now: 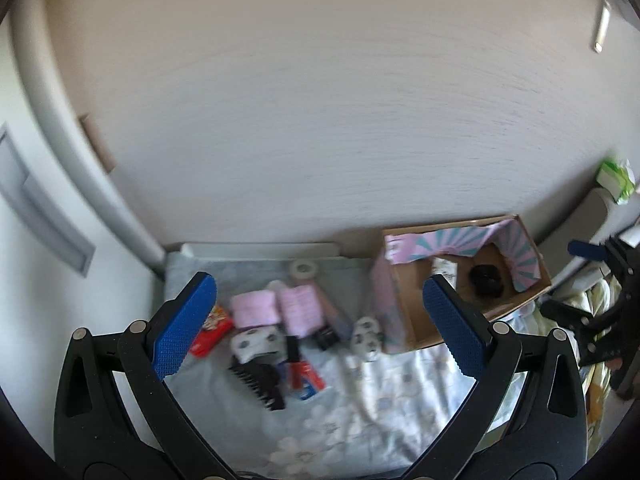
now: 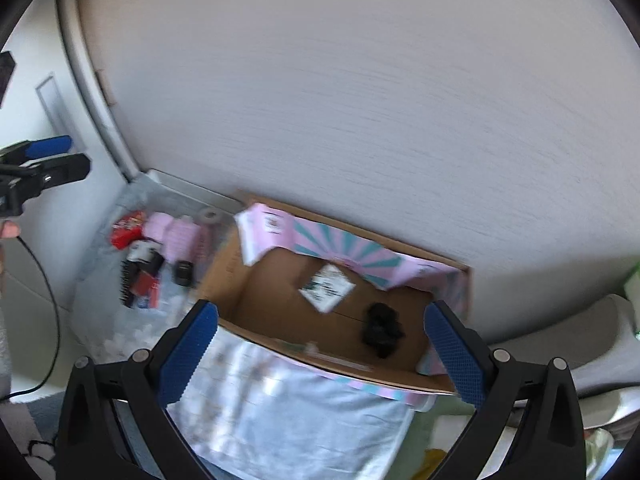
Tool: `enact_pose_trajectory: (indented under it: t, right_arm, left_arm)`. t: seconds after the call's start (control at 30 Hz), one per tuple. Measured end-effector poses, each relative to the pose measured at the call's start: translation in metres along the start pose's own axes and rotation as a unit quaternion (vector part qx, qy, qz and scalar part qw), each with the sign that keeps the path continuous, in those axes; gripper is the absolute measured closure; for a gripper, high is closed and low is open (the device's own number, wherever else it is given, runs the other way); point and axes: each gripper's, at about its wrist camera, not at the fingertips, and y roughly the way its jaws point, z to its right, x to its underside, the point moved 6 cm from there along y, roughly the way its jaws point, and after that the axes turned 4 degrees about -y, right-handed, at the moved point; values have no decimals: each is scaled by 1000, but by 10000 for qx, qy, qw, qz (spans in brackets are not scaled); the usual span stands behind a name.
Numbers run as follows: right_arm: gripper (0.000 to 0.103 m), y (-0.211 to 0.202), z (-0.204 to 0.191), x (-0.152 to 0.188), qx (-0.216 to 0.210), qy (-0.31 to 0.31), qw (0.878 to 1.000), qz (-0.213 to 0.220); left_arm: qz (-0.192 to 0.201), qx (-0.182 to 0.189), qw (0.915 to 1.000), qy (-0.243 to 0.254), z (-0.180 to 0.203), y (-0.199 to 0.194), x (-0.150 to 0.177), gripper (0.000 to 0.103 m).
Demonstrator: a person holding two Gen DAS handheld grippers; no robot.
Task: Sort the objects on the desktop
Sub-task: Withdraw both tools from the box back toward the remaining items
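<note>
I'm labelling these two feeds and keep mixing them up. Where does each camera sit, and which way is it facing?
Left wrist view: on the left tongs, open, above the pile with the black comb; the right tongs show at the right edge.
Right wrist view: on the right tongs, open, over the cardboard box; the left tongs show at the left edge.
Both show the box, pile and wall.

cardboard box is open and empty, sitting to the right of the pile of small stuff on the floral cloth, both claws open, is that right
Not quite: the cardboard box is open but not empty. The right wrist view shows a white printed packet and a dark black object on its floor. The rest holds: it sits right of the pile on the floral cloth, and both the left claw and right claw are open.
</note>
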Motion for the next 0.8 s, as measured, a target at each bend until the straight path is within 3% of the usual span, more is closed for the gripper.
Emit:
enact_pose_trajectory:
  t: [0.3, 0.47, 0.63, 0.8]
  right_arm:
    - [0, 11, -91, -15, -723, -238, 9970, 142]
    - [0, 27, -139, -14, -1040, -393, 9938, 71]
    - [0, 48, -174, -8, -1288, -297, 9912, -96]
    - [0, 80, -197, 7, -938, -29, 9954, -184]
  left_arm:
    - [-157, -425, 9988, -198, -85, 15, 22, 0]
    - [-378, -782, 9940, 661, -109, 42, 36, 0]
    - [-739, -638, 9839, 1496, -121, 83, 52, 1]
    - [-1009, -606, 9747, 1898, -132, 128, 72, 3]
